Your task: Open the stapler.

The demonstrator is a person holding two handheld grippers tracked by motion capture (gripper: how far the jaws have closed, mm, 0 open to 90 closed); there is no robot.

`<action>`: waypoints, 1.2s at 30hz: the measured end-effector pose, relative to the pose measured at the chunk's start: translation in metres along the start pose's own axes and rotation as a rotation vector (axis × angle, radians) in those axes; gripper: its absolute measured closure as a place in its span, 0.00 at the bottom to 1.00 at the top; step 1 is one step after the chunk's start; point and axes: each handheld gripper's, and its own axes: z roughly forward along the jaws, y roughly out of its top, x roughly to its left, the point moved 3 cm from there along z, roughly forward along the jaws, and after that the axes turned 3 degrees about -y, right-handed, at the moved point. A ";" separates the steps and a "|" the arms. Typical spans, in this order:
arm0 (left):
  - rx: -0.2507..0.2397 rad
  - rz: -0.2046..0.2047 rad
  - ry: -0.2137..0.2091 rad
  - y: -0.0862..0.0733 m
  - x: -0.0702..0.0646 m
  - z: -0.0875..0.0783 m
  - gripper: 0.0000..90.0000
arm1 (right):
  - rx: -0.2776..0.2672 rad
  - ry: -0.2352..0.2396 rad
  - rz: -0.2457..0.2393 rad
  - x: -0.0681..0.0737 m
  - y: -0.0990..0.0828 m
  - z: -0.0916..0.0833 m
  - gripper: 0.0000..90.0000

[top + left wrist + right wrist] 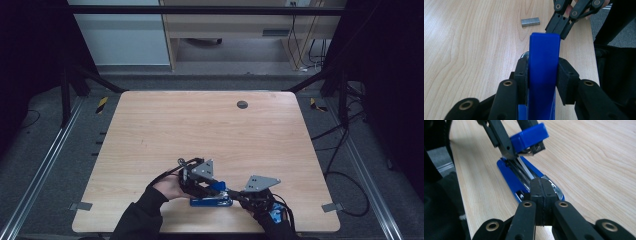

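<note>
The blue stapler (212, 200), near the desk's (200, 130) front edge, appeared rigid, light and smooth-sided, its hinged lid (544, 65) clamped across the flanks by the left gripper (544, 75), while the right gripper (544, 195), jaws fully closed, pressed its front end, a sound bracing point.

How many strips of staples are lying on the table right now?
1. A grey staple strip lies on the bare wood beyond the blue stapler, beside the right gripper. Any strip inside the open stapler can't be made out.
</note>
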 end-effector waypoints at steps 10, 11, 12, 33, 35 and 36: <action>-0.001 -0.004 0.000 0.000 0.000 0.001 0.72 | -0.055 0.015 0.001 -0.003 0.008 -0.001 1.00; 0.000 -0.006 0.000 0.000 0.000 0.001 0.72 | -0.059 0.022 0.004 -0.003 0.009 -0.001 1.00; 0.001 -0.008 -0.001 0.000 0.001 0.001 0.72 | -0.059 0.023 0.003 -0.003 0.009 0.000 1.00; -0.132 -0.123 0.097 -0.013 -0.009 -0.021 0.54 | -0.072 0.029 0.014 -0.003 0.012 0.000 1.00; -0.168 -0.145 0.128 -0.017 -0.012 -0.023 0.53 | -0.071 0.029 0.016 -0.003 0.012 0.000 1.00; -0.177 -0.152 0.146 -0.019 -0.014 -0.024 0.53 | -0.071 0.030 0.016 -0.003 0.012 0.000 1.00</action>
